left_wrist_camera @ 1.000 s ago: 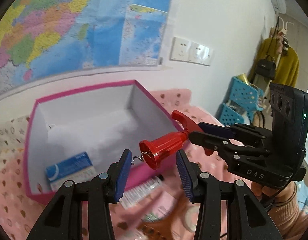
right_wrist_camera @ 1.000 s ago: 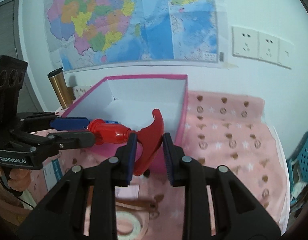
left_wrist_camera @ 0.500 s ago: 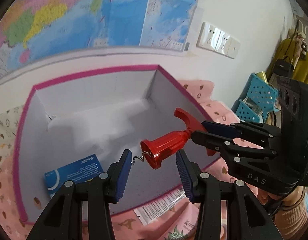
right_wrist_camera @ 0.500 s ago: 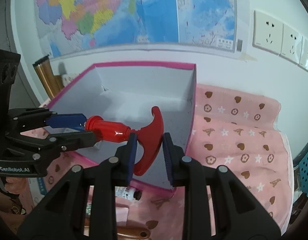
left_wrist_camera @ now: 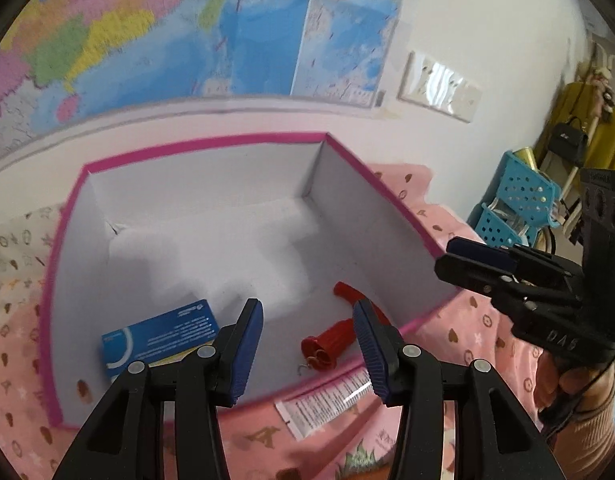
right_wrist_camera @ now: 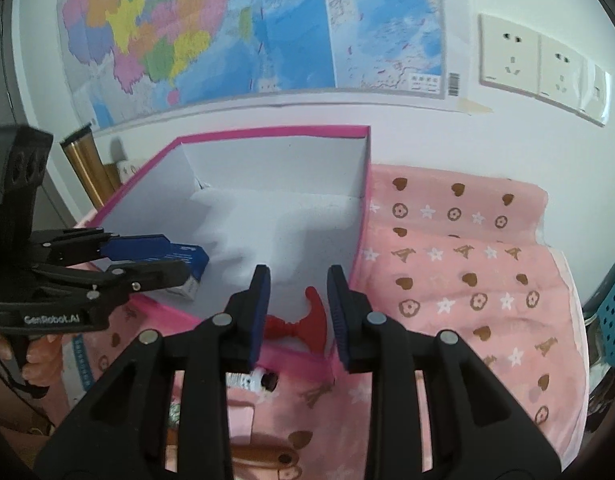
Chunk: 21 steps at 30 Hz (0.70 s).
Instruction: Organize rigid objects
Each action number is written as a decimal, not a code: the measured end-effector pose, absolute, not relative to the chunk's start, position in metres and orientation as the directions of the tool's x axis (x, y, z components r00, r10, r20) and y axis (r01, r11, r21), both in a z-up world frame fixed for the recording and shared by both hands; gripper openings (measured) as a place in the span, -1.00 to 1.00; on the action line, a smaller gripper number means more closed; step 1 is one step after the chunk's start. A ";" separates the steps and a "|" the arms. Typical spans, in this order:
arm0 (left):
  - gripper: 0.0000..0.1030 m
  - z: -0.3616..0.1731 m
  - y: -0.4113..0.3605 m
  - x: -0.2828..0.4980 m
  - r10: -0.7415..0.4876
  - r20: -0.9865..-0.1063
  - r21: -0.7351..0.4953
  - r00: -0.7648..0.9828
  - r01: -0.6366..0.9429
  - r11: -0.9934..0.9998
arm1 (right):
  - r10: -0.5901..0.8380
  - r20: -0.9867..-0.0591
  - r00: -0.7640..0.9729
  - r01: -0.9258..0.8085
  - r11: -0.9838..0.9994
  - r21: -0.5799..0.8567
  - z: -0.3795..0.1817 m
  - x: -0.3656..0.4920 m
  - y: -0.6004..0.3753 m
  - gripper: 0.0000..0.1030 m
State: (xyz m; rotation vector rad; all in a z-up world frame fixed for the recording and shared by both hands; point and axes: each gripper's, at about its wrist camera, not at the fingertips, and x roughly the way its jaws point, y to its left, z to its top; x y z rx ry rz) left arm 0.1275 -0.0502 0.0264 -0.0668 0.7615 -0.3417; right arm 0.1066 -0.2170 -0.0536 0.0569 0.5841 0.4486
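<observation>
A red corkscrew (left_wrist_camera: 333, 340) lies on the floor of the pink-rimmed white box (left_wrist_camera: 387, 196), near its front right corner; it also shows in the right wrist view (right_wrist_camera: 303, 322). A blue carton (left_wrist_camera: 159, 334) lies in the box at front left. My left gripper (left_wrist_camera: 307, 340) is open and empty above the box's front edge. My right gripper (right_wrist_camera: 297, 304) is open and empty just above the corkscrew. In the left wrist view the right gripper (left_wrist_camera: 473, 258) hangs at the box's right wall.
A white tube (left_wrist_camera: 327, 398) lies on the pink patterned cloth (right_wrist_camera: 459, 264) in front of the box. A gold flask (right_wrist_camera: 85, 164) stands left of the box by the wall. Blue baskets (left_wrist_camera: 519, 204) sit beyond the table's right end.
My right gripper opened and let go of the red corkscrew, which dropped into the box. Both grippers moved forward over the box.
</observation>
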 end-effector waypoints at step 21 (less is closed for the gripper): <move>0.16 -0.026 -0.048 0.042 -0.439 -0.705 -0.293 0.557 0.335 0.896 | 0.615 -0.592 0.520 -0.371 0.787 0.492 -0.146 0.049 -0.241 -0.06</move>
